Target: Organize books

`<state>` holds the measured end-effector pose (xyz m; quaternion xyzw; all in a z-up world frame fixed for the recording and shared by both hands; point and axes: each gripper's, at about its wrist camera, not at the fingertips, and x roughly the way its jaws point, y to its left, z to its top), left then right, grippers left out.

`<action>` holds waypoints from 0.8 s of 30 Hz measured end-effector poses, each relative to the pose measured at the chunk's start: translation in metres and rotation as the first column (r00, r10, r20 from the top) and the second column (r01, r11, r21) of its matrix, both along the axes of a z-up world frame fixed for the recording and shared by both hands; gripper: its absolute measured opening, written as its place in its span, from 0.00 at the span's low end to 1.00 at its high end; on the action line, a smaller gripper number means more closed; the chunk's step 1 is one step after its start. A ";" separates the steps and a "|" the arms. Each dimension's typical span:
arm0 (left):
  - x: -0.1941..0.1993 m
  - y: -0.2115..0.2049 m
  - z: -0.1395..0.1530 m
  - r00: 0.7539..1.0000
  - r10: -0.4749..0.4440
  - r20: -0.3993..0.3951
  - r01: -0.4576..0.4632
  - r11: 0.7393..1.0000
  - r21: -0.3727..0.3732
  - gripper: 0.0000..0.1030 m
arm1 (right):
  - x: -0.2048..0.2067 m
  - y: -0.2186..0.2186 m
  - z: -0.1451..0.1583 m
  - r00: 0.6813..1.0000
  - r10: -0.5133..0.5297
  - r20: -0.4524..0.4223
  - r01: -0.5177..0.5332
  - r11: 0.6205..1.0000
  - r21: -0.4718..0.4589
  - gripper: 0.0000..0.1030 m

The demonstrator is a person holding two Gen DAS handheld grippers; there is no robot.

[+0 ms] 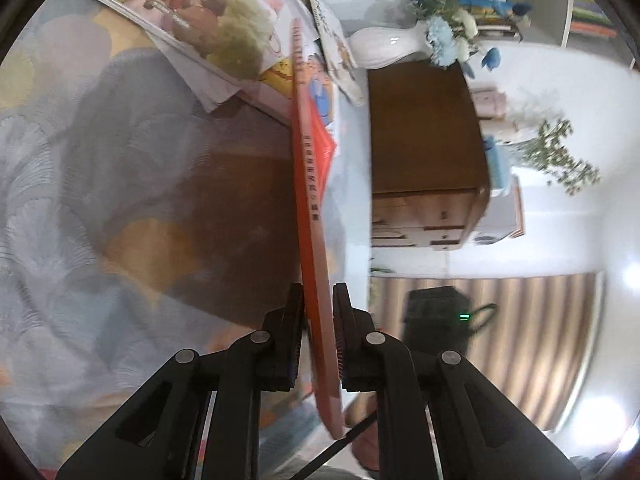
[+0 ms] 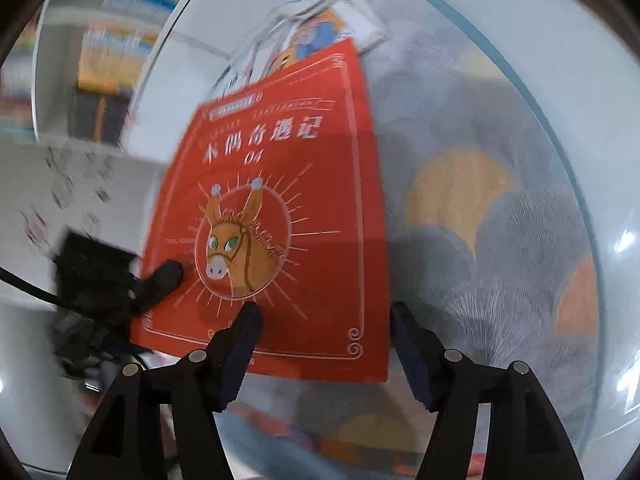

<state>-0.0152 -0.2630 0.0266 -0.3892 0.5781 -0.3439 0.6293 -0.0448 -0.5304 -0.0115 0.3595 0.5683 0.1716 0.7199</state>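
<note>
In the left wrist view the patterned cloth (image 1: pixel 80 184) at the left is blurred. At centre the red book (image 1: pixel 316 240) shows only as a thin edge, its cover hidden, clamped between the closed pads of the left gripper (image 1: pixel 318 300); beyond it lie loose picture books (image 1: pixel 192 20), then a white vase (image 1: pixel 384 46) holding blue and white flowers (image 1: pixel 444 36) on a wooden cabinet (image 1: pixel 424 128). The right wrist view alone shows the book's cover (image 2: pixel 280 208), a donkey's head in a circle, with the left gripper's black finger (image 2: pixel 160 280) pressed on its left margin. The right gripper (image 2: pixel 326 316) stands open, its jaws either side of the book's lower right corner, neither pad pressing it.
</note>
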 end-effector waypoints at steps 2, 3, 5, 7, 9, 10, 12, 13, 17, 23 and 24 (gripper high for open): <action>0.002 0.000 0.003 1.000 0.003 -0.006 -0.004 1.000 -0.031 0.11 | -0.003 -0.016 -0.008 0.998 -0.065 -0.025 0.067 0.992 0.110 0.63; 0.003 -0.001 0.004 1.000 0.006 -0.008 -0.006 0.999 -0.042 0.11 | -0.004 -0.023 -0.011 0.995 -0.091 -0.037 0.095 0.984 0.153 0.64; 0.004 -0.002 0.006 1.000 0.006 -0.011 -0.007 0.998 -0.059 0.11 | -0.008 -0.034 -0.017 0.990 -0.133 -0.055 0.142 0.966 0.215 0.64; 0.005 -0.004 0.007 1.000 0.003 -0.016 -0.005 0.997 -0.073 0.11 | -0.010 -0.039 -0.020 0.986 -0.153 -0.065 0.164 0.956 0.242 0.67; 0.006 -0.002 0.004 0.999 0.008 -0.034 -0.011 0.995 -0.099 0.11 | -0.013 -0.038 -0.024 0.984 -0.163 -0.075 0.177 0.946 0.271 0.69; 0.006 -0.002 0.003 0.999 0.012 -0.044 -0.017 0.993 -0.115 0.11 | -0.013 -0.036 -0.026 0.983 -0.164 -0.080 0.180 0.940 0.291 0.71; 0.006 0.000 0.001 0.998 0.014 -0.061 -0.022 0.991 -0.135 0.11 | -0.011 -0.032 -0.030 0.982 -0.163 -0.092 0.185 0.923 0.337 0.72; 0.006 0.000 0.001 0.998 0.013 -0.063 -0.021 0.990 -0.137 0.11 | -0.010 -0.028 -0.031 0.983 -0.159 -0.096 0.183 0.916 0.356 0.72; 0.004 0.001 0.000 0.998 0.009 -0.062 -0.015 0.995 -0.096 0.11 | -0.001 -0.017 -0.026 0.986 -0.150 -0.069 0.165 0.906 0.389 0.48; 0.000 0.002 0.019 0.998 -0.031 0.052 0.027 0.997 0.070 0.09 | 0.002 -0.002 0.008 0.994 -0.094 0.047 0.082 0.973 0.216 0.34; -0.001 0.003 0.023 0.997 -0.038 0.067 0.033 0.996 0.078 0.09 | 0.002 0.003 0.021 0.994 -0.069 0.088 0.056 0.987 0.151 0.34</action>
